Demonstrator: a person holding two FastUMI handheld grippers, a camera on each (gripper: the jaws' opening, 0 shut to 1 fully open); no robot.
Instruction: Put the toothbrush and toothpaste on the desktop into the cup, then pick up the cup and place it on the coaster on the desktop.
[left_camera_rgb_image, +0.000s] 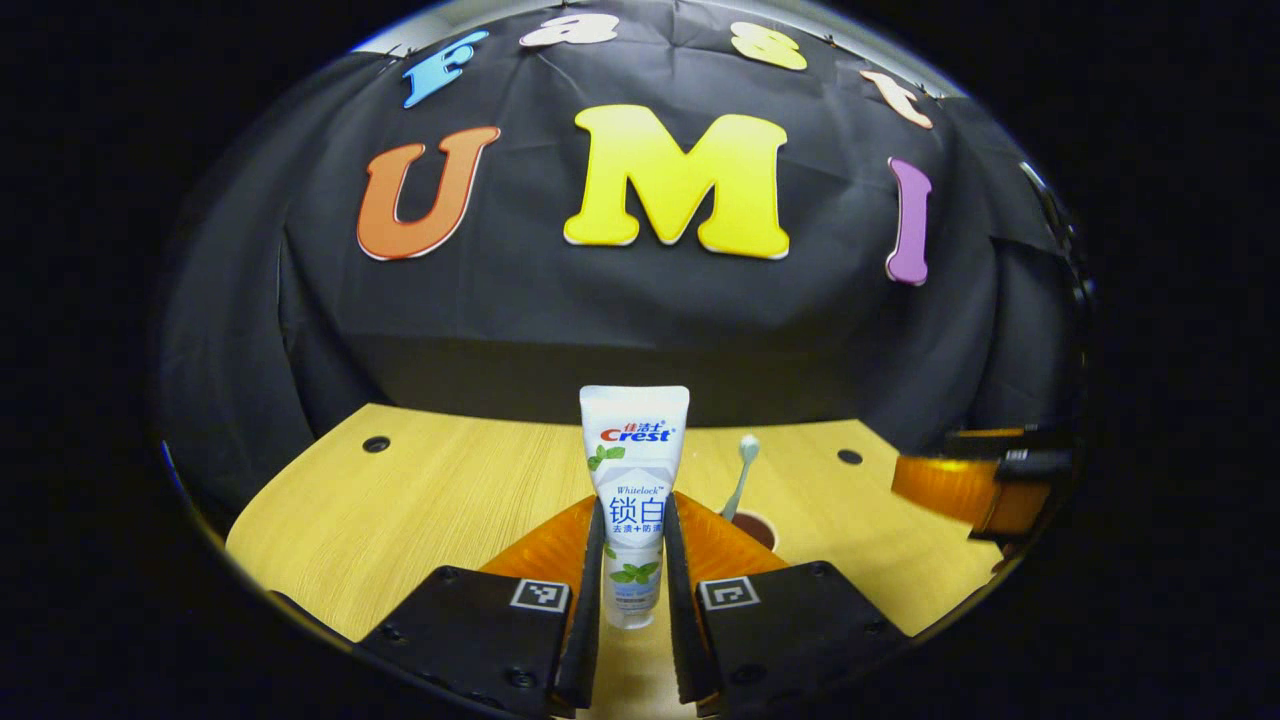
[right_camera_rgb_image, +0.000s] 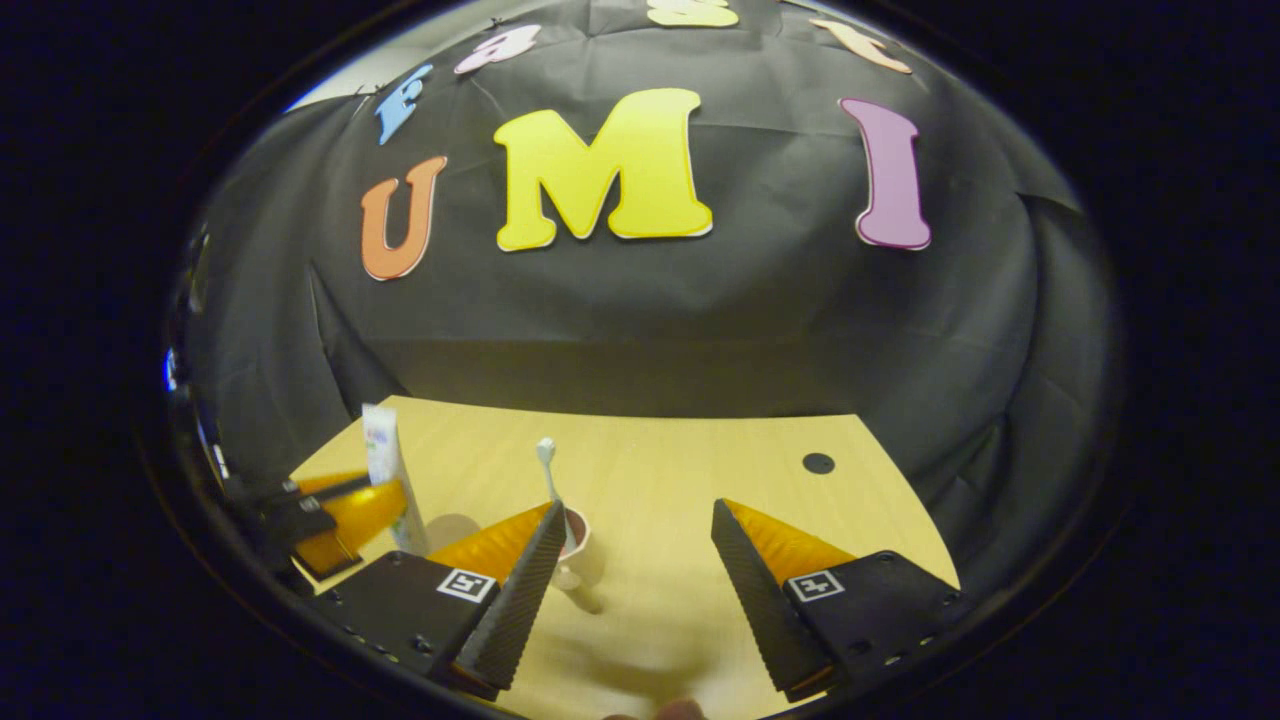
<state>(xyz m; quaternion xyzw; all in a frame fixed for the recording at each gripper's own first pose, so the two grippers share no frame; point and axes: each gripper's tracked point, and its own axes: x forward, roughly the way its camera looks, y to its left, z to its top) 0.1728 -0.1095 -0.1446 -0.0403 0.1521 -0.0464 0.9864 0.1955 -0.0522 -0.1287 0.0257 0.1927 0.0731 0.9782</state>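
In the left gripper view, nearest at 6 o'clock, the left gripper (left_camera_rgb_image: 634, 570) has its fingers clamped on the lower part of the toothpaste tube (left_camera_rgb_image: 634, 480), one on each side. The tube stands upright, long axis vertical, flat crimped end at 12 o'clock and cap end down between the fingers, lifted clear of the wooden worktop (left_camera_rgb_image: 450, 490). Just past it, toward 1 o'clock, the toothbrush (left_camera_rgb_image: 743, 475) already stands in the cup (left_camera_rgb_image: 755, 527), head up and leaning slightly. At 3 o'clock the right gripper (left_camera_rgb_image: 985, 490) waits well apart.

In the right gripper view, its own fingers are spread wide at 6 o'clock and hold nothing. The cup (right_camera_rgb_image: 575, 535) sits just behind the left finger, at about 7 o'clock, with the toothbrush (right_camera_rgb_image: 550, 475) rising from it. Farther off at 9 o'clock the tube (right_camera_rgb_image: 385, 470) shows in the other gripper. I cannot make out the coaster.

The risk, as I judge it: the cup is small and light, and the toothbrush already takes part of its mouth. A tube lowered off-centre could catch the rim or knock the brush and tip the cup. Released too high, the tall tube may topple out.
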